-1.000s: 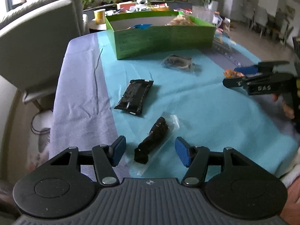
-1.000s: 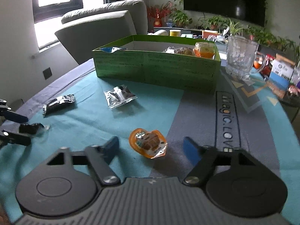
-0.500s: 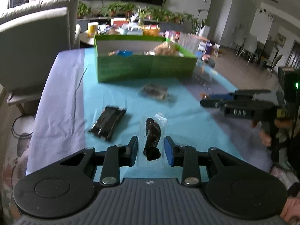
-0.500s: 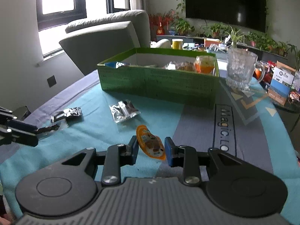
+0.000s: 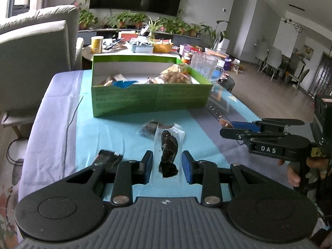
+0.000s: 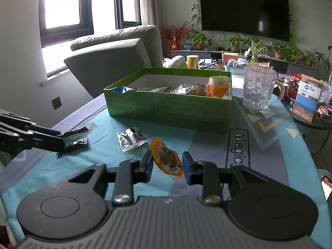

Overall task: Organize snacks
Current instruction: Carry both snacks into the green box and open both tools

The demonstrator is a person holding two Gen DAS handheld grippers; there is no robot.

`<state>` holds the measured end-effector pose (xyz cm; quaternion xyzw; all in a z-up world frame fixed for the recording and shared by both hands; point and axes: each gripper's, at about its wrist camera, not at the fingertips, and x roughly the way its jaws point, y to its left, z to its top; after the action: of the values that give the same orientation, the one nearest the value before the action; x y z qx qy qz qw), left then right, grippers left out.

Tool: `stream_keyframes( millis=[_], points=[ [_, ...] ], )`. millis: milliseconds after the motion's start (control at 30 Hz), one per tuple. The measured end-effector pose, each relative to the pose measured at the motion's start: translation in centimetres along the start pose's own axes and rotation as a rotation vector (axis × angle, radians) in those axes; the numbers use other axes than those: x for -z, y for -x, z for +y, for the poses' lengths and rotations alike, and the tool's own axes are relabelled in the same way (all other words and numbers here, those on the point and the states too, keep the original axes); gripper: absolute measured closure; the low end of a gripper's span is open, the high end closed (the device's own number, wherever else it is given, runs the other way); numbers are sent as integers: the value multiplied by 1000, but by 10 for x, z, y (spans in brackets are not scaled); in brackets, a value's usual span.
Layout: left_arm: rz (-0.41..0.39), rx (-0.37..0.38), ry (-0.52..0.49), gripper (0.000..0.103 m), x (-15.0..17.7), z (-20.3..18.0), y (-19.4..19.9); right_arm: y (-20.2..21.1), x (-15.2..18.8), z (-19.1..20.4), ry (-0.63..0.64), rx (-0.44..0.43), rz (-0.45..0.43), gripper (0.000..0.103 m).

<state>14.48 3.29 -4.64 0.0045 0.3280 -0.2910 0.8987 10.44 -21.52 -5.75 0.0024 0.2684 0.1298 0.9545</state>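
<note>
A green box [image 5: 149, 101] holding snacks stands at the far end of the teal tablecloth [image 5: 116, 137]. The left gripper [image 5: 167, 165] clamps a clear-wrapped dark snack [image 5: 168, 153] above the cloth. The right gripper [image 6: 167, 165] pinches an orange snack packet [image 6: 166, 158], near a silver packet [image 6: 131, 139].

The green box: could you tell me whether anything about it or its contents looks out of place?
Only slightly: a blue wrapper pokes over the front wall of the green box at its left corner instead of lying inside. The box itself sits flat and looks undamaged.
</note>
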Motion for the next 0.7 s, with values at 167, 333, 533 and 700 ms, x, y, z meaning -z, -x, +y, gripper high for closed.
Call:
stream_keyframes(
  millis=[167,333,533,700],
  points=[
    [-15,-6,-10,75,-13,-2,-5,0,-7,-2,16,7,-26,67],
    [-60,-14,-27,75,-31,-5,-8,0,-24,-5,35,10,-81,67],
    [-122,-43,-28,74,-65,-4,-20,-10,-53,-9,34,9,-159,67],
    [-150,-93,-37,74,-87,-1,-37,-24,-72,-12,39,16,-193,67]
  ],
)
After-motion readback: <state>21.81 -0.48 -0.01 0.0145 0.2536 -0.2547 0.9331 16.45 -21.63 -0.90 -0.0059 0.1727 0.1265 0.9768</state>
